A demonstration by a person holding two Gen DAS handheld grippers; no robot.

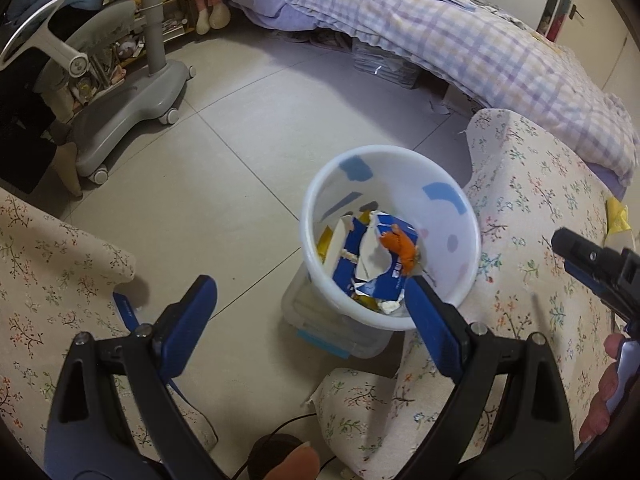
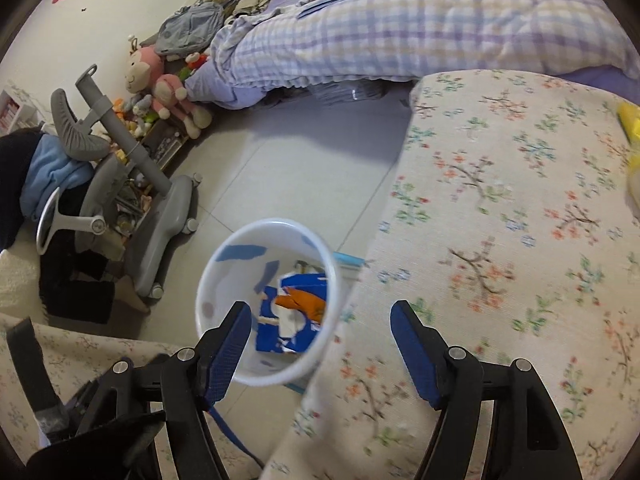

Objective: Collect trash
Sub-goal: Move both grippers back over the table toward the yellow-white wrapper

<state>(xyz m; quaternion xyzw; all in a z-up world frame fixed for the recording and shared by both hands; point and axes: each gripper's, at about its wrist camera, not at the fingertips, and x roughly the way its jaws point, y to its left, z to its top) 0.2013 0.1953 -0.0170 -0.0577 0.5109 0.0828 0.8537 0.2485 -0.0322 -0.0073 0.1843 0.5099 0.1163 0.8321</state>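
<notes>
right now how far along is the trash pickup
Done: torn blue-and-white packaging and an orange scrap lie in the white plastic bin. In hand: nothing; the right gripper and left gripper both have open, empty jaws. Left: a yellow wrapper on the floral cushion beside the bin.

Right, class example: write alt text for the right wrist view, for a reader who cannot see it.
A white bin holding torn blue-and-white packaging and an orange scrap stands on a tiled floor beside a floral-covered seat. The right gripper hangs above with jaws open and empty; a checked quilt lies behind.
</notes>
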